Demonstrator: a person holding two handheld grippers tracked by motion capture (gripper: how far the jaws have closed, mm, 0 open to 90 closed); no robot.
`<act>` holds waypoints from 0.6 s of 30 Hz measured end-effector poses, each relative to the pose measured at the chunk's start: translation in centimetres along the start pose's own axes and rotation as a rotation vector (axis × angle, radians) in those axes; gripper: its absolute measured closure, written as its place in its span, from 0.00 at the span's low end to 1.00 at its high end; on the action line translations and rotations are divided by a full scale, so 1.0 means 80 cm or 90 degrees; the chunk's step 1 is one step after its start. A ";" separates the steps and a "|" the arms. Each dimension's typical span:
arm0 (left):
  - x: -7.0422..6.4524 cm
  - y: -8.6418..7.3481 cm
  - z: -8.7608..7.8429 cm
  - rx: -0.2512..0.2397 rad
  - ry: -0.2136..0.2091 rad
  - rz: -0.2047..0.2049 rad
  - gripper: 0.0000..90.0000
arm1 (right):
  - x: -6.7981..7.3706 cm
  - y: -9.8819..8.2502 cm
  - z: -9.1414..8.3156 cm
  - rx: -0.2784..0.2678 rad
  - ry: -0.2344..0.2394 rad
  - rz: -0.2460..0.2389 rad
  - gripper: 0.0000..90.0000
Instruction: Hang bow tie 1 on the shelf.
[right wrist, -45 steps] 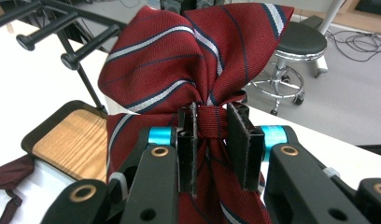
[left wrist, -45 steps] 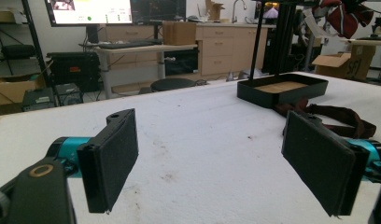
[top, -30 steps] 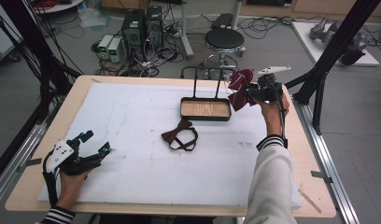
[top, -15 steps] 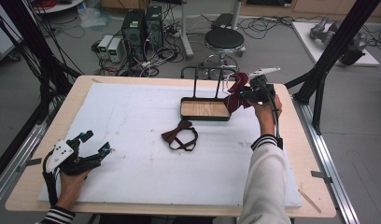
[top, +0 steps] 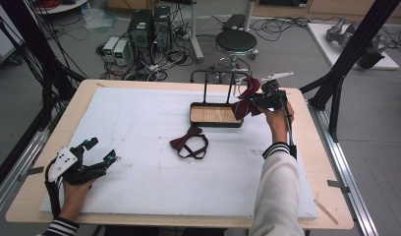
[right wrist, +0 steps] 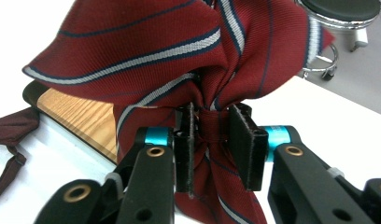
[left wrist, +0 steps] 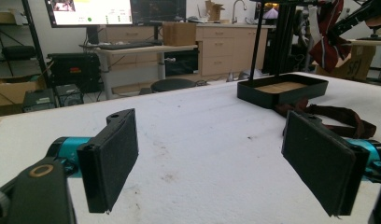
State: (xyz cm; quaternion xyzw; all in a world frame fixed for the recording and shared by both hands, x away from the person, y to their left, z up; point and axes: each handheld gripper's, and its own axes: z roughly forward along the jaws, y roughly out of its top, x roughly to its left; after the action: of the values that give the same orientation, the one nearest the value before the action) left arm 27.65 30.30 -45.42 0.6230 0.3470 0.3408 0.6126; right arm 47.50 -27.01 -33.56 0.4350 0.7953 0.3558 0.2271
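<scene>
My right gripper (top: 257, 102) is raised over the tray's right end, shut on the knot of a red striped bow tie (top: 245, 101). In the right gripper view both pads (right wrist: 184, 149) press on that knot, and the striped bow tie (right wrist: 156, 56) fans out above them. The jaws have just been opening a little, with the knot still between them. A dark maroon bow tie (top: 188, 143) with its strap lies flat on the white mat. My left gripper (top: 101, 150) rests at the near left, open and empty (left wrist: 207, 163).
A black tray (top: 215, 123) with a wooden floor stands mid-table, and a black rail stand (top: 218, 73) rises from its back. A stool (top: 236, 42) and computer boxes (top: 139, 29) sit beyond the table. Black frame posts (top: 346, 64) stand at the right.
My right gripper has shifted slightly left toward the stand with the striped bow tie. The left gripper and the maroon bow tie have not moved.
</scene>
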 end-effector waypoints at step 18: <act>0.000 0.000 0.000 0.000 0.000 0.000 0.21 | 0.007 0.003 -0.006 -0.033 0.005 0.040 0.13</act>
State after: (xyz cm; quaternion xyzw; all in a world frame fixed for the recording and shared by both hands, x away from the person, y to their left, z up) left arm 27.65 30.30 -45.42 0.6230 0.3469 0.3408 0.6127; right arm 46.99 -26.66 -33.10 0.4520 0.7728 0.3851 0.2242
